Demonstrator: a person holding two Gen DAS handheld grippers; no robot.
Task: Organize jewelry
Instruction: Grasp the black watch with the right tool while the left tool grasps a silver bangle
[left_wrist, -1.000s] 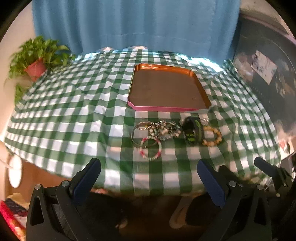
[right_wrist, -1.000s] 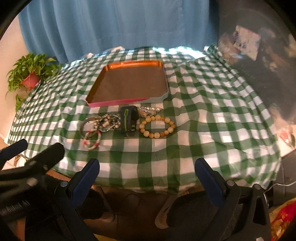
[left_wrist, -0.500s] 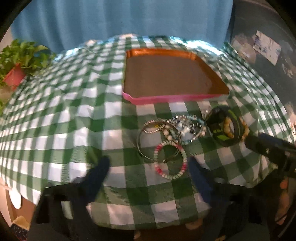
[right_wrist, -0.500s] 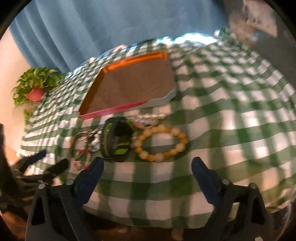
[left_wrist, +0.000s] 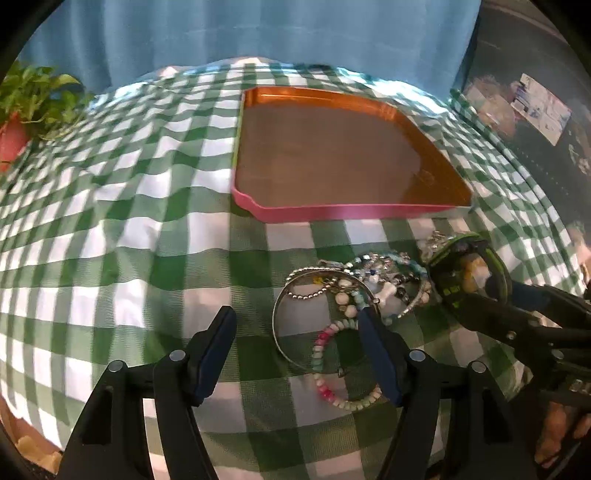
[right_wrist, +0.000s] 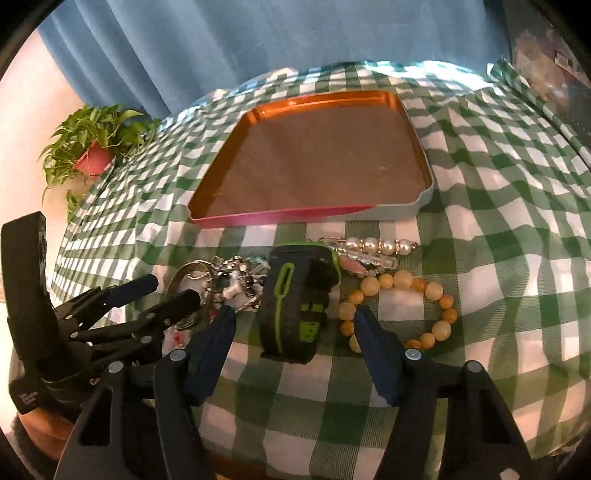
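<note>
Nothing is sorted yet: the tray (left_wrist: 332, 155) in the upper middle sits bare, and every piece lies on the checked worktop (left_wrist: 129, 229) just below it. The left tool (left_wrist: 295, 354) is closing, unclamped, around the silver bangle (left_wrist: 284, 306) and pink-and-green bead bracelet (left_wrist: 325, 373); the right tool (right_wrist: 295, 347) is closing around the black-and-green wristband (right_wrist: 295, 306), beside the amber bead bracelet (right_wrist: 417, 295).

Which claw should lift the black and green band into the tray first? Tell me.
Right. The right claw is closing with the black and green band directly between its fingers, not yet pinched. The left claw sits over the silver bangle and pink beaded bracelet. The tray lies just beyond.
</note>
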